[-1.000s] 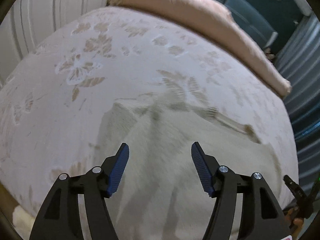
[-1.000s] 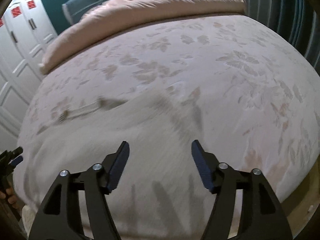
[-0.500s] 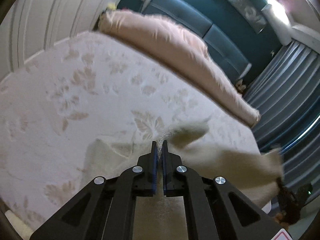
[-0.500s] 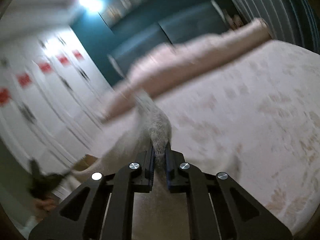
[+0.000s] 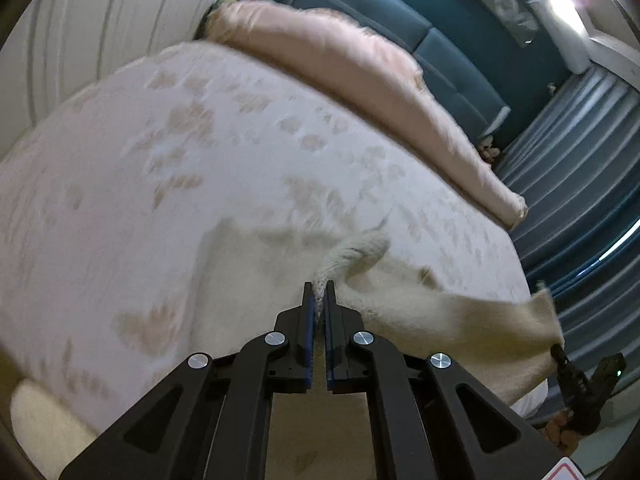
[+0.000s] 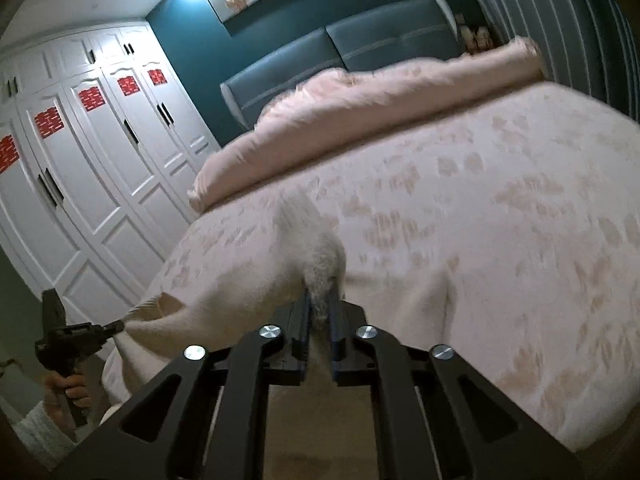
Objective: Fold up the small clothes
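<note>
Garment [image 5: 460, 316], a cream fuzzy piece, hangs stretched between the two grippers above the near edge of the bed [image 5: 180, 184], its far part draped on the cover. Floral pink bedding spreads across both views, with a rolled pink duvet [image 6: 360, 120] along the far side under a blue headboard [image 6: 360, 48]. White wardrobe doors [image 6: 92, 184] with red stickers stand at the left, and grey curtains [image 5: 580, 184] at the right. Left gripper [image 5: 319, 286] has its jaws clamped on a bunched fold of the garment; the cloth runs right from there to the right gripper, seen small at the right edge. Right gripper [image 6: 320, 300] is likewise clamped on a fuzzy bunch of fabric. In that view a hand [image 6: 66, 392] in a pale sleeve holds the left gripper's handle at the near left.
</note>
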{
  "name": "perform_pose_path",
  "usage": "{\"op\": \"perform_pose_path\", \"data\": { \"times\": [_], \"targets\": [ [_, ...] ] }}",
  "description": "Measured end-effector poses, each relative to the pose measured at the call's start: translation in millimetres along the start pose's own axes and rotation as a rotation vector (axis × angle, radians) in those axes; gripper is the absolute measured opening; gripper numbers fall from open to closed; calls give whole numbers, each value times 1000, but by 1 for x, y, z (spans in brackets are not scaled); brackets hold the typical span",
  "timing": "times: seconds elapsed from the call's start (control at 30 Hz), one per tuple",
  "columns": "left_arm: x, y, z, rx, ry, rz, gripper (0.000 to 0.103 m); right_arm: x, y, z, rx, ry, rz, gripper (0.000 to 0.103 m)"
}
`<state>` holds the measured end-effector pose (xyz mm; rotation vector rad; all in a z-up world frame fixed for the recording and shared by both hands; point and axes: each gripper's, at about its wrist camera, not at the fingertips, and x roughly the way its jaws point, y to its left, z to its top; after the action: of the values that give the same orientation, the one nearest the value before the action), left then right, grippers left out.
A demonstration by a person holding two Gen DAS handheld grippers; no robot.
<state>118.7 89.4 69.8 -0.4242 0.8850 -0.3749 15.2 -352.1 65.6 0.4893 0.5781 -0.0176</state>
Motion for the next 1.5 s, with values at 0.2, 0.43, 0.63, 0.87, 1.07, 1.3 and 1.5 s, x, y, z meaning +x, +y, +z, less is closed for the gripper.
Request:
{"op": "perform_pose_path", "data": {
  "times": [0.2, 0.43, 0.63, 0.87, 1.07, 1.3, 1.5],
  "targets": [
    [52, -9, 32, 99, -35, 169, 5, 70, -18, 7, -20, 81, -202, 12],
    [78, 41, -15, -74, 133, 266, 6, 74, -28, -33, 86, 217, -348, 14],
    [67, -15, -59, -6, 191, 157, 19, 106, 64, -80, -9, 397, -91, 17],
    [93, -15, -83, 33, 269, 222, 26, 126, 94, -101, -128, 478, -147, 26],
    [85, 14, -21, -56, 146, 155, 50, 104, 29, -37, -58, 343, -285, 53],
    [165, 42, 25, -100, 274, 111, 57, 170, -69, -2, 83, 426, -416, 66],
    [138, 33, 45, -84, 123, 30, 2, 152, -30, 19, 19, 293, -253, 9]
  ]
}}
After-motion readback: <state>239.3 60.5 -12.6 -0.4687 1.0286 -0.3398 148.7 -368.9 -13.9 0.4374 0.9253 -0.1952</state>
